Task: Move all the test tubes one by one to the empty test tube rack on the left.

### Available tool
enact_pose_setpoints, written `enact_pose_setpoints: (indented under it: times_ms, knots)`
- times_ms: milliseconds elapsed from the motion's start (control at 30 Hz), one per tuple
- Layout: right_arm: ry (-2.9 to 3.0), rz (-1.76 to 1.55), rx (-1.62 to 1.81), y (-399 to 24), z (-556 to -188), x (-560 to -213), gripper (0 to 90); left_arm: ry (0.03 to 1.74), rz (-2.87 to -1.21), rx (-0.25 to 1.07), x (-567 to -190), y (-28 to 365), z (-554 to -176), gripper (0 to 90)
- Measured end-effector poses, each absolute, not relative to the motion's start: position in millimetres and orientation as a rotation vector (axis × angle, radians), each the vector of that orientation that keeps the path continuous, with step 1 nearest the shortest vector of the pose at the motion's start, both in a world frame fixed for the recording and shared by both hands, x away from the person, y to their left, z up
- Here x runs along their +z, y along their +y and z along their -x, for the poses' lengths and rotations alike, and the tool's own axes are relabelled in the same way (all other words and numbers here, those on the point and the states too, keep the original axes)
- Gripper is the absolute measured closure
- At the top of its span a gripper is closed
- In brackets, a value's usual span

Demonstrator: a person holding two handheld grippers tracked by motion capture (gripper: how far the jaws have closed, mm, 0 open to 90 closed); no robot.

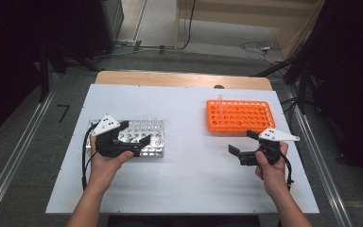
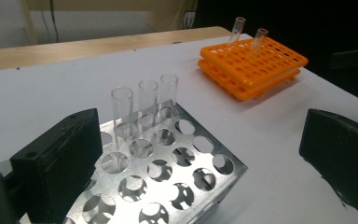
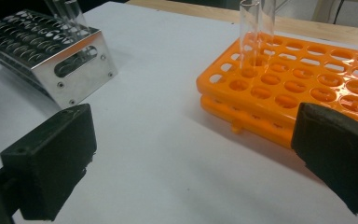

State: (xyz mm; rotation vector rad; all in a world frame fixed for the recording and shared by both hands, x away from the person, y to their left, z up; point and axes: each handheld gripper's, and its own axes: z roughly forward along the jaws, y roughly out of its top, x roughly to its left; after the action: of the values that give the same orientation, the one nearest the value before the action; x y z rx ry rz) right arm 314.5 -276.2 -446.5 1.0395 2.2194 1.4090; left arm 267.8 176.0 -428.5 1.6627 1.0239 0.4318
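the left hand-held gripper (image 1: 133, 138) hangs over the near part of the metal rack (image 1: 153, 142), its jaws spread wide with nothing between them; in the left gripper view they stand apart at either side of the rack's perforated top. three clear test tubes (image 2: 142, 109) stand upright in a row in the rack's holes, just ahead of the left jaw and not touched by it. the metal rack sits on the left half of the white surface (image 1: 189, 170).

the right hand-held gripper (image 1: 243, 142) is released as well, jaws wide and empty, held above bare surface just in front of the orange rack (image 1: 238, 116). in the right gripper view the orange rack (image 3: 303, 79) lies close to one jaw, and a clear tube (image 3: 254, 35) stands in one of its holes at the rack's far edge; the left gripper view shows two tubes (image 2: 247, 35) leaning there side by side. the orange rack sits on the right half of the surface, well apart from the metal rack.

each gripper is carried in one of the person's hands, forearms coming in from the near edge.
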Motion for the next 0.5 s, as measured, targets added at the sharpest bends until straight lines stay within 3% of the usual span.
enact_pose_setpoints:
  times_ms: [500]
  knots:
    - [2.236, -1.083, 1.362, -255.7, -358.1, -451.8, 0.0, 0.971, -1.667, 0.405, -429.7, 179.9, -259.2, 0.0]
